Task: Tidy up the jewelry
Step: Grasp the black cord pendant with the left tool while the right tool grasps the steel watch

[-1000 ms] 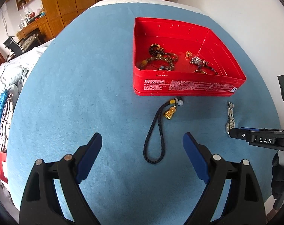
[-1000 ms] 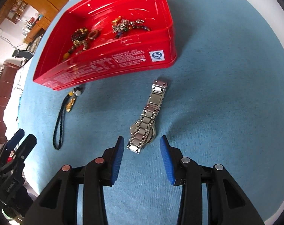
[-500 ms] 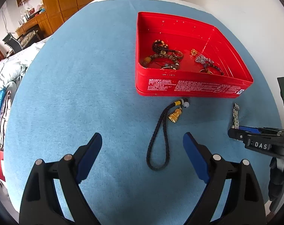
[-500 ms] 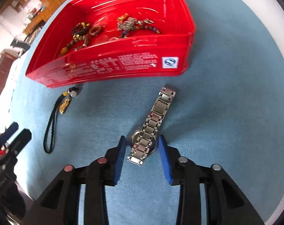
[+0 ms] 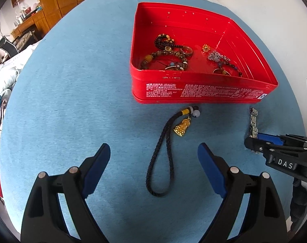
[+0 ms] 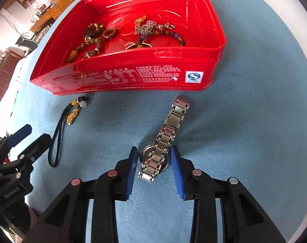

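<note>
**Operator:** Between my right gripper [image 6: 153, 160] fingers sits the watch [image 6: 163, 145], flat on the blue cloth [image 6: 244, 121]. The jaws are parted, one pad just beside each flank of the round case; I can't tell whether either pad touches it.

**Spotter:** How will it handle?

**Operator:** Metal, so I'd guess heavy for its size and slick. The link band is floppy and will dangle once lifted. I'd close on the case, the only rigid part, not the links.

**Spotter:** And the left?

**Operator:** My left gripper [image 5: 153, 158] hangs wide open over the cloth, holding nothing. The black cord loop [image 5: 160, 162] lies between its fingers, and the gold charm [image 5: 181, 128] lies at the cord's far end. Soft and light, I'd say; pinch the cord mid-loop.

**Spotter:** Beyond that?

**Operator:** Farther back stands the red tin [image 5: 194, 93], with bead bracelets [image 5: 165, 54] and a chain [image 5: 216, 55] lying inside. The watch's far end stops just short of its wall.
</note>
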Demonstrator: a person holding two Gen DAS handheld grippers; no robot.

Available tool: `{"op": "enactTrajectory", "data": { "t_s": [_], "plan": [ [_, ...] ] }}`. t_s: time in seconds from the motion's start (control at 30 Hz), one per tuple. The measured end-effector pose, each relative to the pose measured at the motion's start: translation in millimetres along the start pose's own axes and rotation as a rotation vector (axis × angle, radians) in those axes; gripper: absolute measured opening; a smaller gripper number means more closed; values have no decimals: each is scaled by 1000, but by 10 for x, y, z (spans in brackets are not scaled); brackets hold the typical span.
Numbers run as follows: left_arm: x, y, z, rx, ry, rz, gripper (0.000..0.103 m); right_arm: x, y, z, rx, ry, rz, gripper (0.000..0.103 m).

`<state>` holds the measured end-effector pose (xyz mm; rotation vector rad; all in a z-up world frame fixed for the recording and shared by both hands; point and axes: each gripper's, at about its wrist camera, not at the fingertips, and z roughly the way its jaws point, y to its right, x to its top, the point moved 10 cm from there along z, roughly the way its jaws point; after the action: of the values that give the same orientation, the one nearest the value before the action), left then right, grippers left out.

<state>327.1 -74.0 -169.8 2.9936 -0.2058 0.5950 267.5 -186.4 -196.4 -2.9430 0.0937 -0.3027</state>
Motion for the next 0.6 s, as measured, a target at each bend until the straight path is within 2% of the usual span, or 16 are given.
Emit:
{"op": "enactTrajectory", "data": {
  "t_s": [0.17,0.27,0.47,0.6],
  "plan": [
    [49,3,8,-9,1,-6,87,9,-121,17,-52,39,-86,31],
    [85,46,23,-28,-3,-3,87,-65,-153,-18,-48,45,-133,31],
    [138,188,167,-55,-36,28,70,-109,-78,-67,-20,31,-127,31],
    [170,245,276,-61,-57,42,57,38,-73,27,-18,24,-132,31]
  ]
}}
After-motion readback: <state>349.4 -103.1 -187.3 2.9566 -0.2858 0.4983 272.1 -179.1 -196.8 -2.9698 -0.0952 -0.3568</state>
